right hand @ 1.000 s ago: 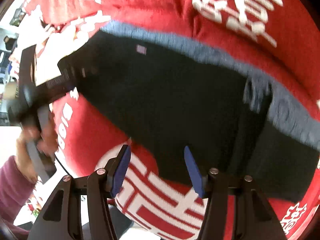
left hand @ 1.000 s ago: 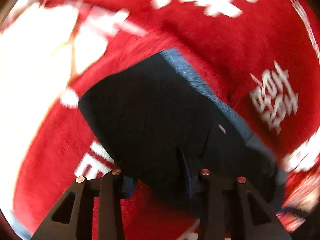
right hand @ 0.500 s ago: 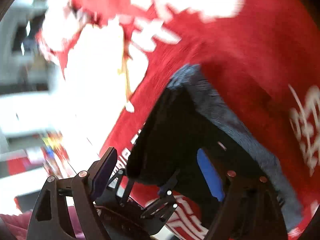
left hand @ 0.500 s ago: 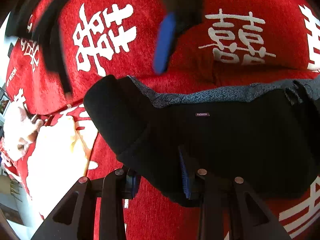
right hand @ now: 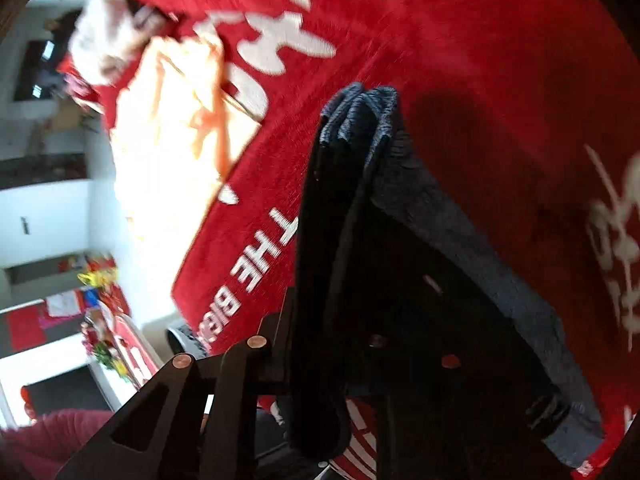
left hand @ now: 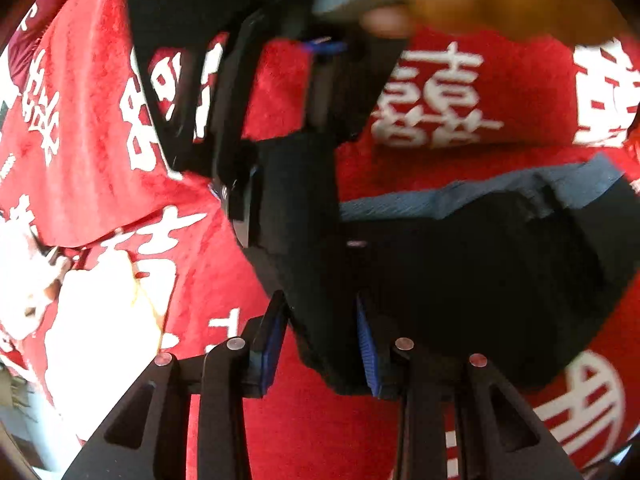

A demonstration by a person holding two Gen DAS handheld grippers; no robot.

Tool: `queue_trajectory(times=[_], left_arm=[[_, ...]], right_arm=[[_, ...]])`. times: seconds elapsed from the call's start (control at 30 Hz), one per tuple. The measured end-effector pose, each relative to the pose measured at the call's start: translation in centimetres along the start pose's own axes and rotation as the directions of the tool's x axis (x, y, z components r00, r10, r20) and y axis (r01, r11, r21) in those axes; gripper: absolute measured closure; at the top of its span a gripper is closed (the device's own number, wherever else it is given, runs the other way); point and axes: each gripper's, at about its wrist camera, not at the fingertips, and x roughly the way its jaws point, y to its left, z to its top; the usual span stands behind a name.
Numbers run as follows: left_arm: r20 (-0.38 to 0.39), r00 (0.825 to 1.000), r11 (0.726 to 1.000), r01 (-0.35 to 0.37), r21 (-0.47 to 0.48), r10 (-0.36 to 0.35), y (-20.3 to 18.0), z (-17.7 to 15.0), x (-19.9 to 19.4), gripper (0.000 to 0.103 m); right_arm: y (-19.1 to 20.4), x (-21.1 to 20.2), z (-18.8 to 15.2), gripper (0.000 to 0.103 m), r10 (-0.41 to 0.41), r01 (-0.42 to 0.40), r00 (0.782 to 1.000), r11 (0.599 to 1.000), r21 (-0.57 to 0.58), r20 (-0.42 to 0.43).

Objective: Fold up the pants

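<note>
Dark pants [left hand: 460, 272] with a grey-blue waistband lie on a red cloth with white characters. My left gripper [left hand: 320, 332] straddles the folded left end of the pants, its blue pads on either side of the thick fold with a gap showing. My right gripper [left hand: 276, 184] comes down from above in the left wrist view and pinches the same folded end. In the right wrist view the pants [right hand: 384, 248] are bunched upright between my right gripper's fingers [right hand: 256, 344], which are mostly hidden by fabric.
The red cloth [left hand: 100, 140] covers the whole surface. A cream-white patch [right hand: 172, 152] lies at the left. The cloth's edge and a room with shelves show at the far left of the right wrist view.
My right gripper has swung over to the left end of the pants and closed on the fold. My left gripper's pads have spread wider apart around that end.
</note>
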Motion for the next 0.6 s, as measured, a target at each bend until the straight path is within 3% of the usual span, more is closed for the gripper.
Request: queue_trajectory(times=[0.13, 0.27, 0.43, 0.6], left_arm=[[0.026, 0.998, 0.998, 0.057, 0.01, -0.057, -1.9, 2.2, -2.5, 0.068], [0.064, 0.992, 0.991, 0.103, 0.085, -0.109, -6.2, 4.3, -5.5, 0.068], [0.092, 0.98, 0.971, 0.159, 0.18, -0.178, -12.6, 6.3, -8.6, 0.068], [0.073, 0.965, 0.922, 0.216, 0.321, -0.251, -20.9, 7.4, -10.2, 0.068]], right_arm=[[-2.5, -4.8, -5.1, 0.086, 0.111, -0.118, 0.983, 0.992, 0.037, 0.149], [-6.6, -9.2, -11.1, 0.086, 0.207, -0.243, 0.934, 0.966, 0.093, 0.292], [-11.7, -13.7, -19.2, 0.086, 0.234, -0.318, 0.868, 0.939, 0.13, 0.438], [-17.8, -15.9, -27.2, 0.083, 0.232, -0.392, 0.8, 0.901, 0.189, 0.553]])
